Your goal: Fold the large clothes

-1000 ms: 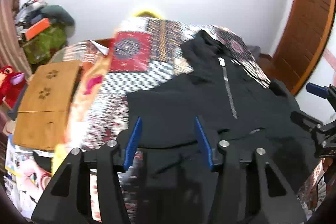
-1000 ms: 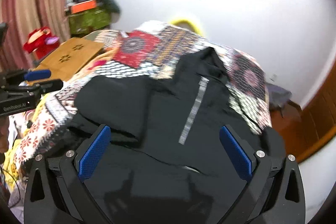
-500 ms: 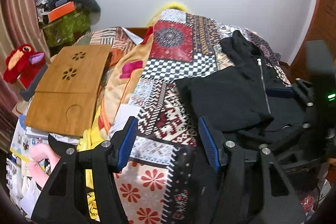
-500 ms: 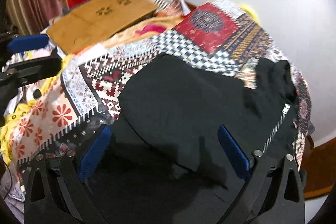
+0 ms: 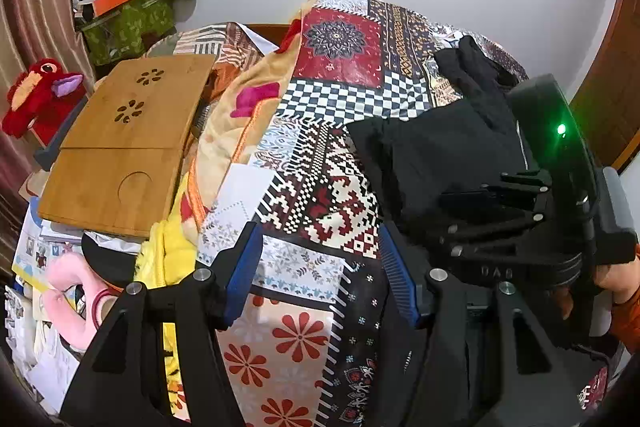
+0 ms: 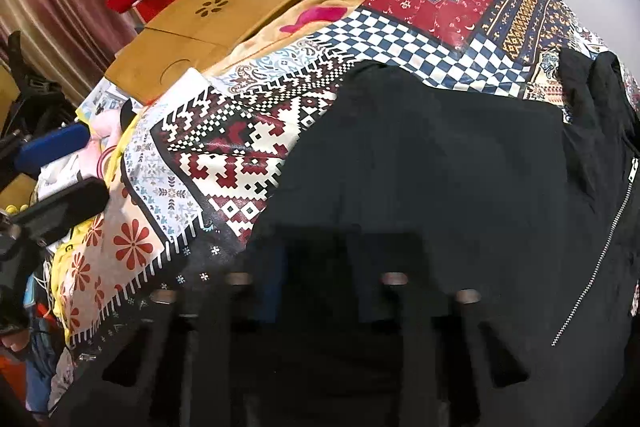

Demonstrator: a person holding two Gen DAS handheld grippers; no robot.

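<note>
Moved since a second ago: both grippers come down and swing left, from over the jacket's zip toward its near left edge
Right gripper (image 6: 316, 291): wide apart a second ago, now pressed nearly together, blurred, low on the black jacket (image 6: 440, 167); pinching its hem, I judge
Left gripper (image 5: 320, 275): half spread, nothing between the fingers, hanging over the patchwork bedspread (image 5: 320, 187) beside the jacket
Jacket: flat on the bed, zip (image 6: 600, 251) up, sleeve folded in
Meaning: right side looks caught; left corner not yet taken, no fold begun

Black zip jacket (image 6: 460, 167), partly folded, flat on patchwork bedspread (image 6: 248, 155)
</note>
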